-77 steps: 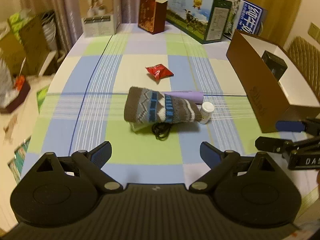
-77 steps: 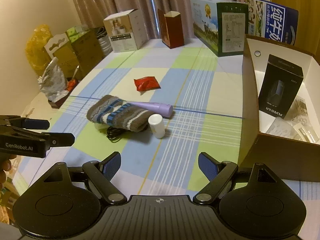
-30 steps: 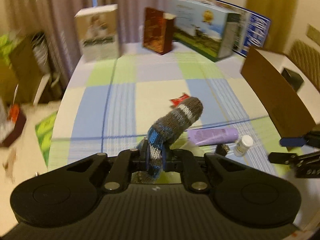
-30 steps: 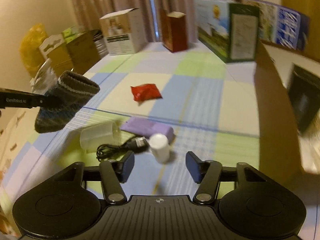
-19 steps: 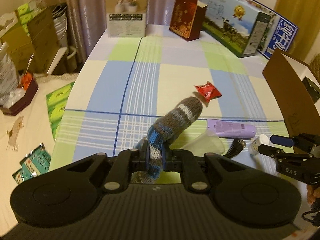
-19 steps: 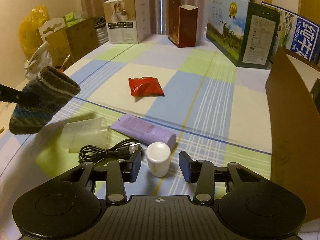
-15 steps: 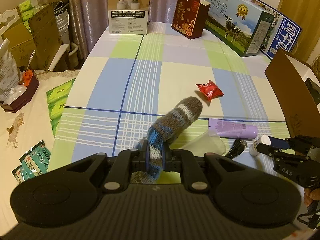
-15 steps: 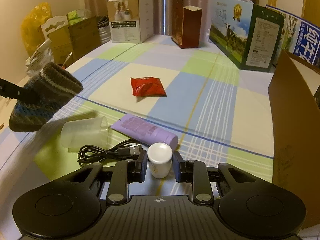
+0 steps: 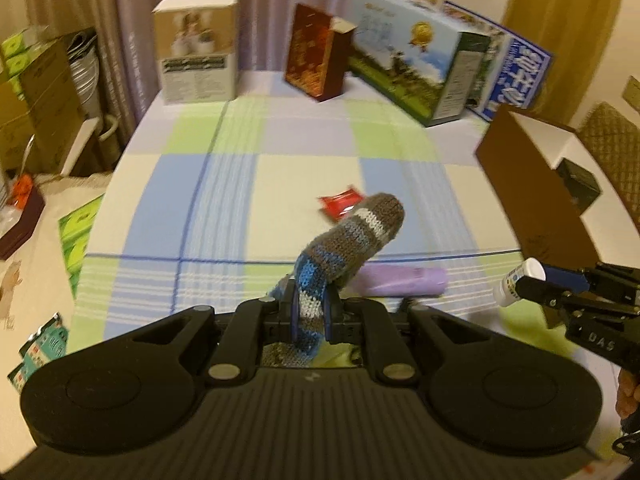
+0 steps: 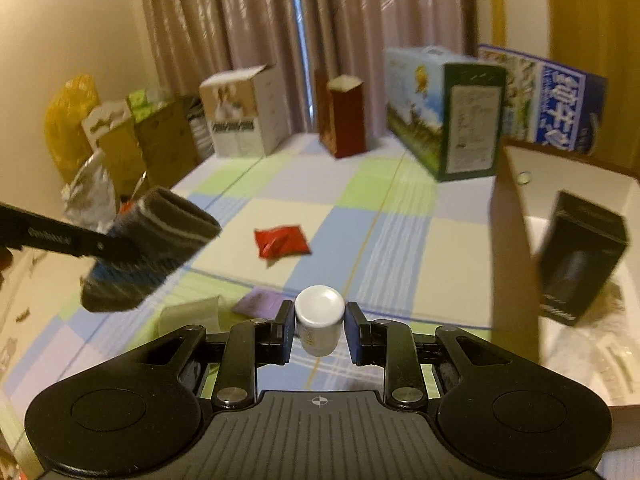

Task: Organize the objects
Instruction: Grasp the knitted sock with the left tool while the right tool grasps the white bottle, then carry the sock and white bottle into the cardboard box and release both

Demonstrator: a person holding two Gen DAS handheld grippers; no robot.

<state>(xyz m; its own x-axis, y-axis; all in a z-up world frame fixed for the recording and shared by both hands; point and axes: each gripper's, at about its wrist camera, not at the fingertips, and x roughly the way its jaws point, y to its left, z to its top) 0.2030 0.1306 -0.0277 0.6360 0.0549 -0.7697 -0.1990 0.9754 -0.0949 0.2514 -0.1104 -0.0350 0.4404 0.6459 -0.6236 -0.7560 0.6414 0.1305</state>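
My left gripper (image 9: 311, 314) is shut on a grey, blue and white knitted sock (image 9: 352, 236) and holds it above the checked tablecloth (image 9: 224, 184); the sock also shows at the left of the right wrist view (image 10: 152, 244). My right gripper (image 10: 319, 330) is shut on a small white bottle (image 10: 319, 320), lifted off the table; it also shows at the right of the left wrist view (image 9: 518, 280). A purple tube (image 9: 404, 282), a red packet (image 10: 282, 242) and a clear plastic cup (image 10: 192, 316) lie on the cloth.
An open brown box (image 9: 532, 200) at the right holds a black carton (image 10: 580, 256). A white box (image 9: 196, 52), a dark red box (image 9: 318, 64) and milk cartons (image 9: 416, 68) stand along the far edge. Boxes and bags stand left of the table.
My right gripper closed on the white bottle and lifted it off the table toward the right. My left gripper keeps holding the sock up in the air.
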